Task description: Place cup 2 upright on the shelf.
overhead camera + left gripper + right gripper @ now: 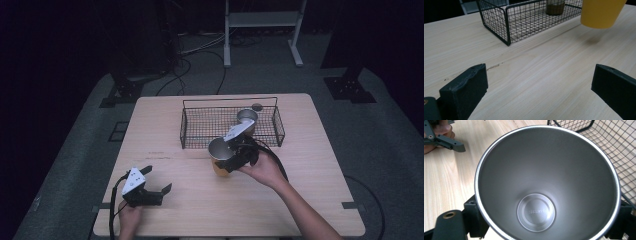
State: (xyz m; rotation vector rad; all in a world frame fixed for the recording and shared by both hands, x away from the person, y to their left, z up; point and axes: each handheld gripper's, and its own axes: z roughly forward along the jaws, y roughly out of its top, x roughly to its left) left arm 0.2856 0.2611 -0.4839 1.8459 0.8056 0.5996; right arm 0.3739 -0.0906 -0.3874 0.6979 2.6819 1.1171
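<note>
The right gripper clamps the yellow cup above the table beside the basket; a slack grip could drop it, while the left gripper rests wide open.

Three cameras: one fixed above the near edge, one riding each handheld gripper.

The high view looks forward and down over the whole pale wooden tabletop to the dark floor beyond. The left gripper view sits low near the tabletop's near left corner, looking along its two black jaws across the boards toward the black wire mesh basket and the steel-lined tapered yellow cup. The right gripper view looks from very close straight down into that cup, basket mesh at its right. All three share cup and basket; the right gripper view also catches the left gripper far off.
</note>
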